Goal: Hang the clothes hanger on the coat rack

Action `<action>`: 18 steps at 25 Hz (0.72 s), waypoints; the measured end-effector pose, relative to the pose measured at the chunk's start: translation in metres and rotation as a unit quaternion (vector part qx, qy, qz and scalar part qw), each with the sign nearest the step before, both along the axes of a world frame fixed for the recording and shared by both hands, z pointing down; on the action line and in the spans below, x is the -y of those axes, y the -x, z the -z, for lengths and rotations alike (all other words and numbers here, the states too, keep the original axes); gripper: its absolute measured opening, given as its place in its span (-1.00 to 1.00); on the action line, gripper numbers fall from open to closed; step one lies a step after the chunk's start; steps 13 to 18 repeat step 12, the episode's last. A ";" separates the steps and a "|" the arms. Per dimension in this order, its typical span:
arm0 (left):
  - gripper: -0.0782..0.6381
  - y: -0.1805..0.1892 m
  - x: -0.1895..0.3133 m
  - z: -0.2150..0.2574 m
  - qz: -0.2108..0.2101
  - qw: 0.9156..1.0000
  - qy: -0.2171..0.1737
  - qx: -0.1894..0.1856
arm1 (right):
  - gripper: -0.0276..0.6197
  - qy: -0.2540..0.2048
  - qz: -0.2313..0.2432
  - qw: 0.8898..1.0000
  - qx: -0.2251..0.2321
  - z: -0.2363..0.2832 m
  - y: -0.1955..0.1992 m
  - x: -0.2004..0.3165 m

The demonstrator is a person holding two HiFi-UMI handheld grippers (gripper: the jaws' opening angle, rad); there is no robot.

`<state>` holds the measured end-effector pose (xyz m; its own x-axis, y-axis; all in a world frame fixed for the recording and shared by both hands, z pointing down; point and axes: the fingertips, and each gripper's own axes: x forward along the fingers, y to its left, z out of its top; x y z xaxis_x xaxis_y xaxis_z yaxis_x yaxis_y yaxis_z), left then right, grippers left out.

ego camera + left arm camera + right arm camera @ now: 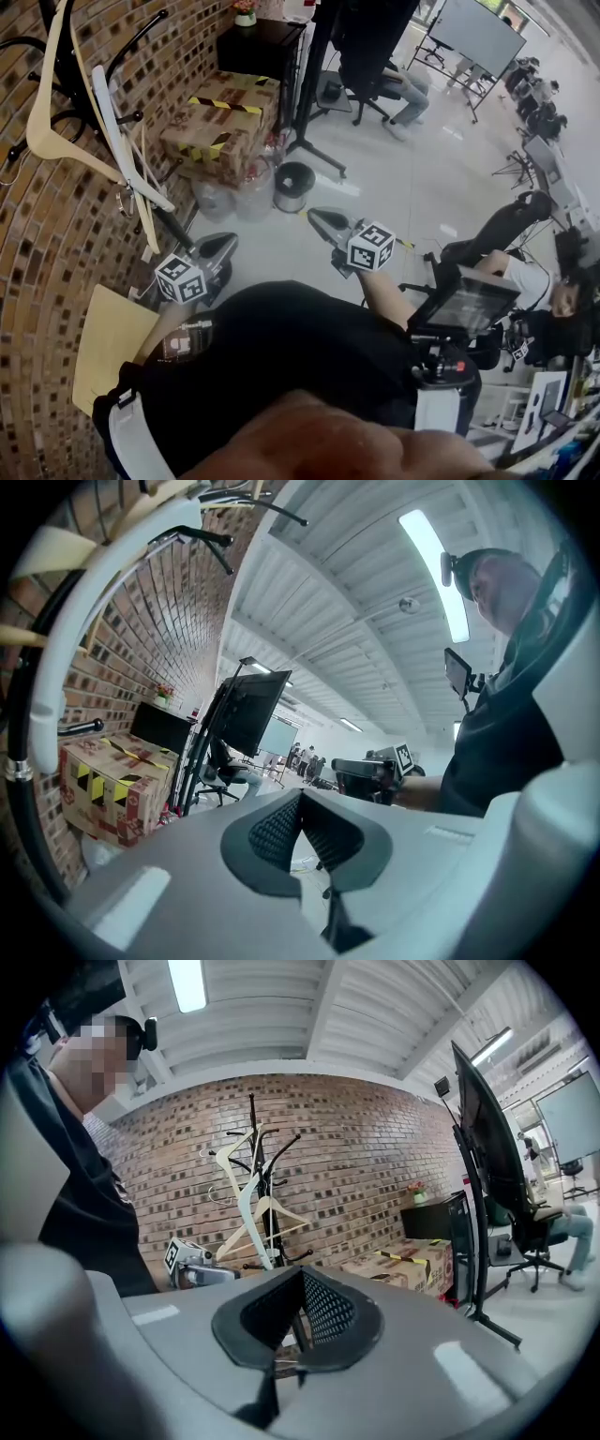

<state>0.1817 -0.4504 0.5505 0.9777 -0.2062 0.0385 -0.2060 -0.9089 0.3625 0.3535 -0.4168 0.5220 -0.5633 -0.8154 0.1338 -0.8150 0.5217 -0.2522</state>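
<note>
Head view, rack: the coat rack [141,30] stands by the brick wall at upper left, with a white hanger [111,117] and a beige hanger [42,112] hooked on it.
Head view, hands: the left gripper [230,241] and the right gripper [314,214] sit low and apart from the rack, carrying nothing.
Head view, floor: a cardboard box [225,117] banded with yellow-black tape, and a small bin [293,185] near it.
Left gripper view, fingers: clenched together on nothing; the white hanger arcs close overhead at the left.
Right gripper view, fingers: pressed together, nothing between them; rack and both hangers show ahead against the wall.
Task state: hangers are on the rack, none in hand; I cannot tell which one the task means.
Handling: a hanger is likely light, stiff and smooth, so it may slip or swing. Best pinched at the neck just below the hook, leaving the hook free.
Writing: none legible; only the square markers on the gripper cubes.
</note>
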 end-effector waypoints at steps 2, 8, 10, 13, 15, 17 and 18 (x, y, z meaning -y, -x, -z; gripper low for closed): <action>-0.78 0.002 0.000 -0.002 0.002 1.000 0.002 0.002 | -0.88 0.001 0.003 1.000 -0.001 0.000 0.001 0.000; -0.78 0.003 -0.002 -0.002 0.002 1.000 0.004 0.004 | -0.88 -0.001 0.009 1.000 -0.005 0.000 0.005 0.001; -0.78 0.004 -0.003 -0.003 0.001 1.000 0.005 0.004 | -0.88 -0.001 0.011 1.000 -0.006 0.000 0.006 0.000; -0.78 0.004 -0.003 -0.003 0.000 1.000 0.005 0.005 | -0.88 0.001 0.011 1.000 -0.006 0.000 0.007 -0.001; -0.78 0.004 -0.003 -0.003 0.000 1.000 0.005 0.005 | -0.88 0.001 0.011 1.000 -0.006 0.000 0.007 -0.001; -0.78 0.004 -0.003 -0.003 0.000 1.000 0.005 0.005 | -0.88 0.001 0.011 1.000 -0.006 0.000 0.007 -0.001; -0.78 0.004 -0.003 -0.003 0.000 1.000 0.005 0.005 | -0.88 0.001 0.011 1.000 -0.006 0.000 0.007 -0.001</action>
